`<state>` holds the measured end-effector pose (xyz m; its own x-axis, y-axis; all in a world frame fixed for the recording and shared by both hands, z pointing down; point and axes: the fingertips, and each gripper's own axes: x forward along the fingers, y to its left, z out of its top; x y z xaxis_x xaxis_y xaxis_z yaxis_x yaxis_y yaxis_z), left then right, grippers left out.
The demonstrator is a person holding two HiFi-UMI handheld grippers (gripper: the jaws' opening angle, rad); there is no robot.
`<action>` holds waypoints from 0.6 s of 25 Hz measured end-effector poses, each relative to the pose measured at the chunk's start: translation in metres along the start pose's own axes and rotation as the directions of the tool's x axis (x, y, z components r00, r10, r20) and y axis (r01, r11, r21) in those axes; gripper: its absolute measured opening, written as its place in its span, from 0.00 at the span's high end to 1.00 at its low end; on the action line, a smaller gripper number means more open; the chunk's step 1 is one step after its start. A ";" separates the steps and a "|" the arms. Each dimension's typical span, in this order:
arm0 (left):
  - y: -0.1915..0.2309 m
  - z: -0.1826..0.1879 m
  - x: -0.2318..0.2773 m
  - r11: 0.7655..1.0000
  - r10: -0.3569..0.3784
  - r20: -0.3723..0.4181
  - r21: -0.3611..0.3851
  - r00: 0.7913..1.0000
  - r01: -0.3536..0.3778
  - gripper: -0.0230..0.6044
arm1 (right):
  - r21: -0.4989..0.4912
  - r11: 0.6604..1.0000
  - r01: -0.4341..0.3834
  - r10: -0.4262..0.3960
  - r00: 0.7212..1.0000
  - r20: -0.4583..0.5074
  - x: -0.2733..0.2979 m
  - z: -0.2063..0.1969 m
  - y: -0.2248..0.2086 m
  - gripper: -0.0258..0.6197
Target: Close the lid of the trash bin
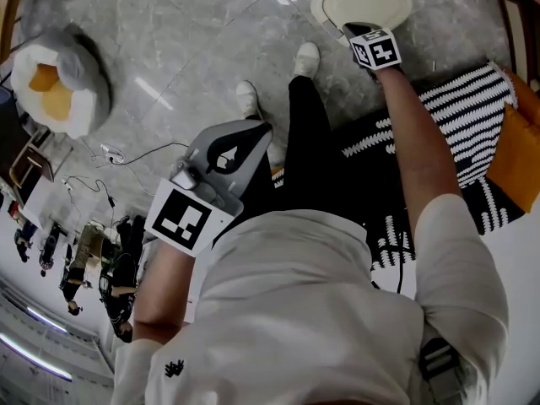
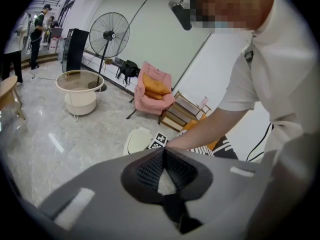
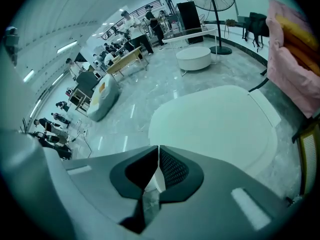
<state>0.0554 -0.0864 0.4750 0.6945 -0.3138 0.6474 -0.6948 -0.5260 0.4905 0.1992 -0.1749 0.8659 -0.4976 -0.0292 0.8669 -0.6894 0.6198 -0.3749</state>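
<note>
The trash bin (image 1: 364,0) is cream-white and stands on the grey floor at the top of the head view, its flat lid (image 3: 216,126) lying down over it. My right gripper (image 1: 359,34) reaches out on a straight arm to the bin's near rim, jaws shut with nothing between them. In the right gripper view the jaw tips (image 3: 158,148) meet just above the lid's near edge. My left gripper (image 1: 229,152) hangs near my legs, shut and empty. The left gripper view shows the bin (image 2: 136,140) far off past the jaws (image 2: 163,150).
A black-and-white striped rug (image 1: 462,116) and an orange cushion (image 1: 516,154) lie right of the bin. A grey egg-shaped beanbag (image 1: 57,78) sits at left. A round glass table (image 2: 79,86), a standing fan (image 2: 110,34) and a pink chair (image 2: 154,90) stand farther off.
</note>
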 end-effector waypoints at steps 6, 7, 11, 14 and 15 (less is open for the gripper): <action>0.003 -0.004 0.002 1.000 0.006 -0.002 -0.011 1.000 -0.006 0.87 | -0.012 1.000 0.010 -0.010 1.000 -0.018 0.013 -0.006 -0.003 0.96; 0.004 -0.004 0.003 1.000 0.006 -0.001 -0.010 1.000 -0.006 0.87 | -0.013 1.000 0.011 -0.011 1.000 -0.022 0.015 -0.007 -0.004 0.96; 0.003 -0.006 0.005 1.000 0.005 -0.002 -0.015 1.000 -0.005 0.87 | -0.027 0.999 0.018 -0.019 0.999 -0.028 0.020 -0.008 -0.007 0.96; 0.003 -0.008 0.005 1.000 0.006 -0.004 -0.022 1.000 -0.006 0.87 | -0.030 0.999 0.018 -0.019 0.999 -0.026 0.022 -0.008 -0.006 0.96; 0.004 -0.009 0.005 1.000 0.006 -0.005 -0.025 1.000 -0.006 0.87 | -0.029 0.999 0.017 -0.018 0.999 -0.027 0.023 -0.009 -0.006 0.96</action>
<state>0.0544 -0.0830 0.4851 0.6892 -0.3128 0.6535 -0.7036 -0.5040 0.5008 0.1965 -0.1719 0.8906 -0.4707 -0.0194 0.8821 -0.6826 0.6414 -0.3502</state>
